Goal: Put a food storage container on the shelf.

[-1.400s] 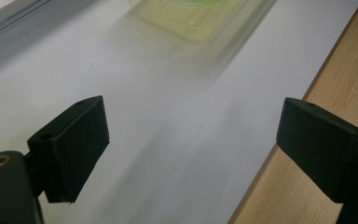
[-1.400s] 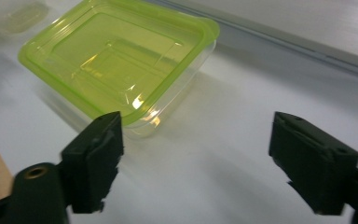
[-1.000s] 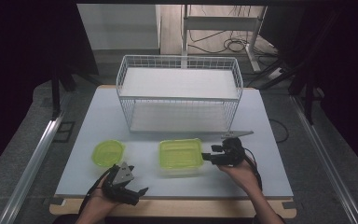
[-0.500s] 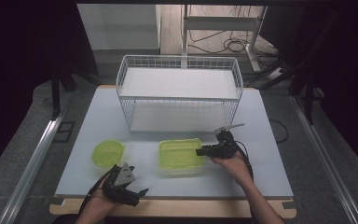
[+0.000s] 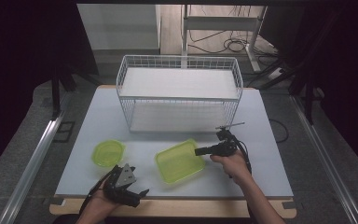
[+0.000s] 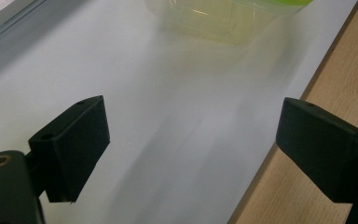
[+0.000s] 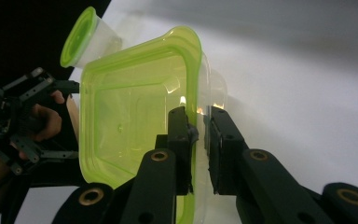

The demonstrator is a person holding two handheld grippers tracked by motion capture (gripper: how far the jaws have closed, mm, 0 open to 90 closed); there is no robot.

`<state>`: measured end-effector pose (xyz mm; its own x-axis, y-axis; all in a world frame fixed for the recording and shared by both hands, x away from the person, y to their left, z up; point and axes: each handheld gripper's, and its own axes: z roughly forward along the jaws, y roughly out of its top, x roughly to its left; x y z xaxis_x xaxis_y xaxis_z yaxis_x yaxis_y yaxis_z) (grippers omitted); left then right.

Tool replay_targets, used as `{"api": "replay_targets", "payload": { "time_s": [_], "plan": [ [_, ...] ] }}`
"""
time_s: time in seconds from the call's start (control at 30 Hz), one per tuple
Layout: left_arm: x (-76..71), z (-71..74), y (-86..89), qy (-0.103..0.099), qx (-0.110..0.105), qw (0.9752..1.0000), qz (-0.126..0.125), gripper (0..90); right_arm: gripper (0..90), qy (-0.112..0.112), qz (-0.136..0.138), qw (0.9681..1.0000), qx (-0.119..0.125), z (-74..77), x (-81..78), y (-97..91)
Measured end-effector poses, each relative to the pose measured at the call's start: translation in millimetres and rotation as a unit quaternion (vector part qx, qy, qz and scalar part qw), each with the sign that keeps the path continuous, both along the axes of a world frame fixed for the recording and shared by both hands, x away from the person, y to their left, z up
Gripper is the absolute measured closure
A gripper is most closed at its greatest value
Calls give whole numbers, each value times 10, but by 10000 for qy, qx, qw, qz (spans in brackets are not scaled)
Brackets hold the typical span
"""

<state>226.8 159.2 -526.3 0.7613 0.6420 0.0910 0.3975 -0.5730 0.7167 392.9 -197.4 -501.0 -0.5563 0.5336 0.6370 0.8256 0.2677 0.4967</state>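
Rectangular green container (image 5: 180,160) now tilted, near-right rim pinched shut in right hand-held gripper (image 5: 200,151), front-centre on table (image 5: 270,140). Left hand-held gripper (image 5: 135,195) open, idle. We judge: lift slow, keep rim seated.

Black two-jaw tool (image 7: 198,140), brass rivets (bare forearms)

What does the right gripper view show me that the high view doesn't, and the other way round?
The right gripper view alone shows the grip up close: the right gripper has its jaws clamped on the side wall of the square green container, one jaw inside, one outside. The high view alone shows the wire basket at the back of the white table. Both share the square container, the small round green container and the left gripper.
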Motion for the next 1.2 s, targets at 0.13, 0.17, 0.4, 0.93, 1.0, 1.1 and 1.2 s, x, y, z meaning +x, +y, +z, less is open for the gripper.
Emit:
{"api": "replay_targets", "payload": {
  "time_s": [0.13,0.17,0.4,0.93,1.0,1.1,1.2],
  "plan": [
    [0,8,8,-7,-45,10000,20,93,803,-55,-77,9999,62,24,-24,-26],
    [1,10,11,-7,-75,10000,22,93,803,-91,-92,9999,77,44,-29,-34],
    [2,26,25,-7,-208,9998,29,91,803,-362,-143,9988,303,237,-93,-61],
    [6,27,42,-36,-161,9998,60,92,803,-841,-434,9933,662,749,-88,-100],
    [6,31,55,-36,-183,9998,93,92,803,-937,-492,9919,701,842,-76,-104],
    [7,32,60,-35,-189,9998,98,92,803,-1035,-562,9903,730,936,-66,-108],
    [8,22,47,-23,-164,9998,68,92,803,-1173,-677,9874,818,1122,-34,-108]
  ]
}}
